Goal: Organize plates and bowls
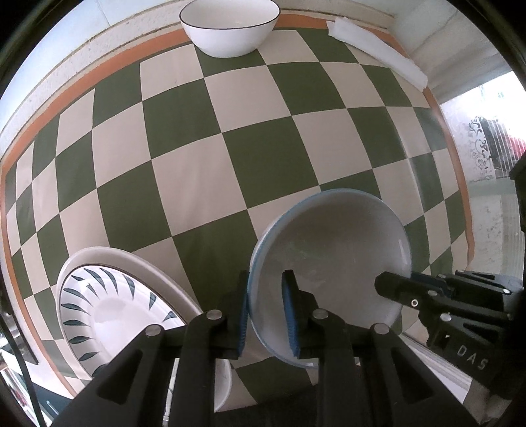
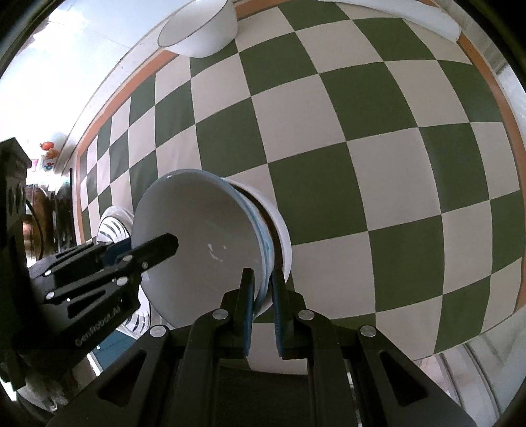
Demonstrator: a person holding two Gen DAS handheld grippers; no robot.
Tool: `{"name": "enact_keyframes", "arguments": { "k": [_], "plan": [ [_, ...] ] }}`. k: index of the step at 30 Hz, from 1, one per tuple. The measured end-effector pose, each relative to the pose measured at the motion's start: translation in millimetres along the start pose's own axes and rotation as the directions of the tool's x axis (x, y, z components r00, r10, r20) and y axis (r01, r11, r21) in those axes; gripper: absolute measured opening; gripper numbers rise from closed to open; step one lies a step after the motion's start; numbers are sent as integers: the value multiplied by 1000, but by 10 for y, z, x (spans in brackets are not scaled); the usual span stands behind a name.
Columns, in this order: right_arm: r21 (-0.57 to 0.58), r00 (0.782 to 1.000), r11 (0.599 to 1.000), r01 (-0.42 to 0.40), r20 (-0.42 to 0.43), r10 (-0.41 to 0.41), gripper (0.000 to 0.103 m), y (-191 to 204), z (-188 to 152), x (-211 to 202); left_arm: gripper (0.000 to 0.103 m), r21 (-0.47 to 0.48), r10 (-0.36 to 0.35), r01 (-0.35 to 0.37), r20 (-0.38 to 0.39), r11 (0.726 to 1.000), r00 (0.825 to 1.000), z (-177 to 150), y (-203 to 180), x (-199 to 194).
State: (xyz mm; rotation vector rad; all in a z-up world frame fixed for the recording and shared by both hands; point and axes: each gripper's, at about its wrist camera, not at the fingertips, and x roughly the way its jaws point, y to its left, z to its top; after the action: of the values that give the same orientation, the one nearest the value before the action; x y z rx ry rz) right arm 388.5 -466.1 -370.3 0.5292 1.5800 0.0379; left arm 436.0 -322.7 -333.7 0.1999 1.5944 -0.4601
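Between both jaw pairs: blue-rim bowl (image 1: 328,249), left gripper (image 1: 266,315) and right gripper (image 2: 263,315) each clamped on opposite rims. Patterned plate (image 1: 108,312) left of left jaws, white bowl (image 1: 230,26) far ahead, checkered mat (image 1: 230,147) underneath.

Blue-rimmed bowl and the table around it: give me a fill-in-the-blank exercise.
The left gripper and the right gripper both clamp the blue-rimmed bowl by its ____.
The tablecloth is checked in cream and ____.
The far bowl is edged with a thin ____ line.
Missing words: rim; green; black.
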Motion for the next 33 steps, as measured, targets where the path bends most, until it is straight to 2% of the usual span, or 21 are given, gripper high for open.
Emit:
{"name": "enact_keyframes", "arguments": {
  "k": [4, 9, 11, 12, 13, 15, 21, 24, 27, 33],
  "plan": [
    [0, 1000, 1000, 6, -17, -6, 15, -4, 47, -5, 17, -20, -15, 15, 7, 1000, 1000, -15, 39, -83],
    [-4, 999, 999, -42, -3, 42, 16, -7, 142, -263, 18, -45, -45, 50, 109, 998, 993, 109, 113, -506],
    [-8, 997, 997, -74, 36, 74, 24, 7, 253, -447, 23, -72, -61, 73, 150, 995, 987, 293, 189, -681],
    [-10, 995, 997, -78, 59, 78, 35, 18, 325, -531, 25, -91, -63, 80, 172, 993, 983, 410, 248, -746],
    [-13, 992, 996, -86, 89, 87, 45, 30, 417, -617, 26, -105, -59, 80, 186, 991, 981, 511, 298, -780],
    [-24, 984, 993, -115, 137, 118, 50, 50, 658, -746, 26, -145, -36, 68, 210, 987, 977, 785, 428, -816],
    [-27, 969, 991, -128, 211, 131, 50, 145, 1600, -763, 26, -235, 11, 37, 199, 971, 980, 1594, 781, -631],
    [-25, 971, 991, -133, 199, 135, 50, 188, 2094, -592, 26, -261, 6, 41, 177, 964, 984, 1913, 939, -468],
    [-31, 975, 992, -124, 181, 128, 50, 271, 2427, -375, 26, -261, 1, 40, 153, 964, 988, 2092, 981, -315],
    [-30, 984, 993, -114, 134, 117, 50, 355, 2897, 9, 25, -258, 9, 20, 114, 966, 993, 2321, 1036, 7]
  ]
}}
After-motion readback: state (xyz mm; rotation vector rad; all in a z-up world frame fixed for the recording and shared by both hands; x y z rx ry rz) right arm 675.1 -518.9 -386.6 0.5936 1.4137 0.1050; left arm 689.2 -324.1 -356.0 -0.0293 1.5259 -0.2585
